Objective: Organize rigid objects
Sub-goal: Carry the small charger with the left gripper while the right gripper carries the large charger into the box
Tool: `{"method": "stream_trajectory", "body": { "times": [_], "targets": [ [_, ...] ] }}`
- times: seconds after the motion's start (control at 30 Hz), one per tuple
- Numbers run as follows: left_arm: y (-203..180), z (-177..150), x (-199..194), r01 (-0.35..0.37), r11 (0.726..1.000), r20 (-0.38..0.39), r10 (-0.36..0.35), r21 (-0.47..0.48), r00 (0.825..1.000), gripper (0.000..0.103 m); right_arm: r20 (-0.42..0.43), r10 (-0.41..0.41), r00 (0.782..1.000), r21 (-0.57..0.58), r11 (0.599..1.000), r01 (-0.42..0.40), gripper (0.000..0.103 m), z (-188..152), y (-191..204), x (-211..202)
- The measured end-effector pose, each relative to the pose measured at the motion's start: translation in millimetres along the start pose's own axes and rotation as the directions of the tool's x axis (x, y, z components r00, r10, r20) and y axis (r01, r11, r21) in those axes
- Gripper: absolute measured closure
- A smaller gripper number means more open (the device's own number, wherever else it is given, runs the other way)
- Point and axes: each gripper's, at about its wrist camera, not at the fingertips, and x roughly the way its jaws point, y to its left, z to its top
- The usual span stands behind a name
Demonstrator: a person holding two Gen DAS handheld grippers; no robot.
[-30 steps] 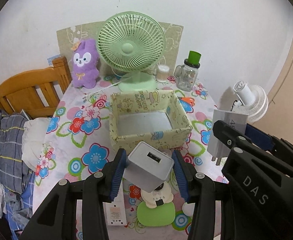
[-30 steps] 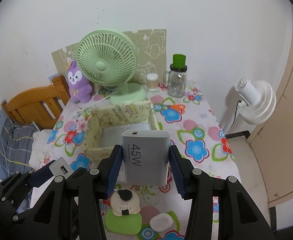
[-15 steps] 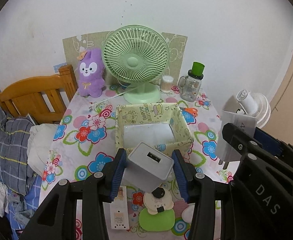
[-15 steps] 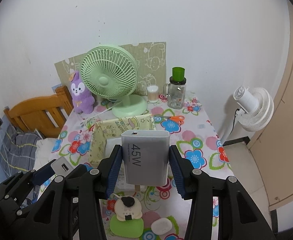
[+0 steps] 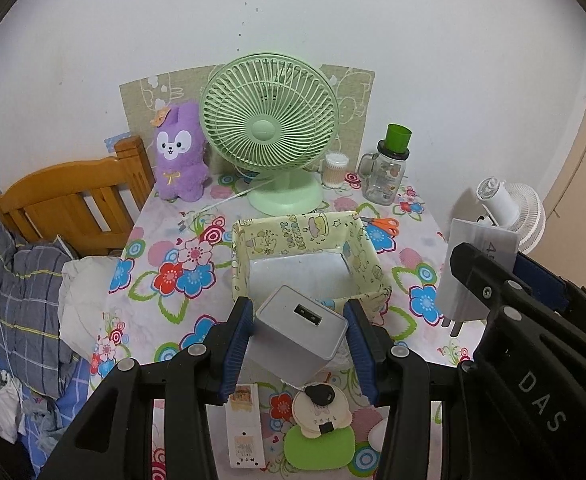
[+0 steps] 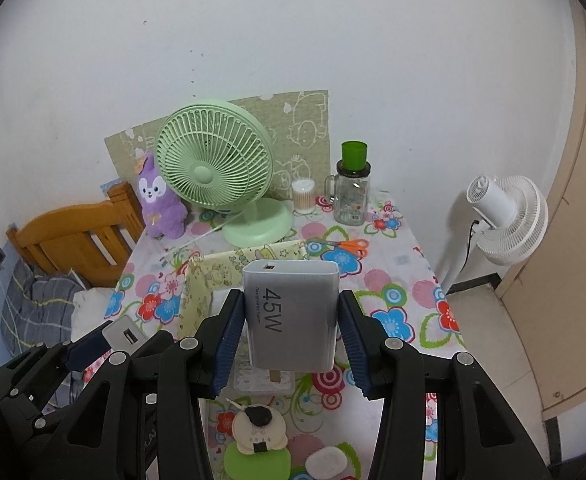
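Observation:
My left gripper [image 5: 298, 340] is shut on a small grey USB charger [image 5: 299, 330], held above the table's near side, just short of the yellow patterned box [image 5: 293, 234]. My right gripper [image 6: 291, 334] is shut on a larger grey 45W charger [image 6: 293, 314], its prongs pointing down, held high over the table in front of the box [image 6: 229, 266]. The box looks empty inside. Each gripper shows in the other's view: the right one with its charger [image 5: 473, 272], the left one with its charger [image 6: 125, 334].
On the floral table: a green fan [image 5: 269, 136], purple plush [image 5: 181, 152], glass jar with green lid [image 5: 387, 172], cotton swabs [image 5: 335, 170], orange scissors [image 5: 381, 224], a white strip [image 5: 245, 428], a cartoon gadget on a green pad [image 5: 319, 432]. Wooden chair [image 5: 65, 204] left, white floor fan [image 6: 505, 220] right.
Both grippers have risen and drawn back from the box, each still holding its charger. More of the table and room shows now.

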Motion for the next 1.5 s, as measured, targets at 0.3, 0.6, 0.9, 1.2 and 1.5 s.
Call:
{"method": "stream_trajectory", "body": {
  "times": [0.3, 0.6, 0.9, 1.2, 1.5],
  "targets": [
    [2.3, 13.3, 16.4, -0.020, 1.000, -0.010, 0.020, 0.003, 1.000, 0.055, -0.019, -0.001, 1.000, -0.004, 1.000, 0.001, 0.052, 11.1, 0.7, 20.0],
    [6.2, 28.2, 42.3, -0.037, 0.999, -0.026, 0.037, -0.009, 0.999, 0.055, -0.039, -0.009, 0.999, -0.011, 1.000, 0.008, 0.052, 24.3, 2.5, 50.4],
    [8.0, 42.2, 76.6, -0.049, 0.999, -0.047, 0.048, -0.008, 0.998, 0.055, -0.068, 0.005, 0.998, -0.018, 1.000, -0.006, 0.052, 35.5, 6.2, 88.3],
    [15.4, 49.1, 116.4, -0.080, 0.996, -0.057, 0.078, -0.030, 0.995, 0.055, -0.093, -0.004, 0.996, -0.019, 1.000, 0.002, 0.052, 38.8, 8.3, 132.9],
    [23.0, 45.4, 161.7, -0.106, 0.992, -0.124, 0.097, -0.062, 0.987, 0.055, -0.143, -0.004, 0.990, -0.033, 0.999, -0.001, 0.052, 31.8, 9.1, 181.6]
  ]
}}
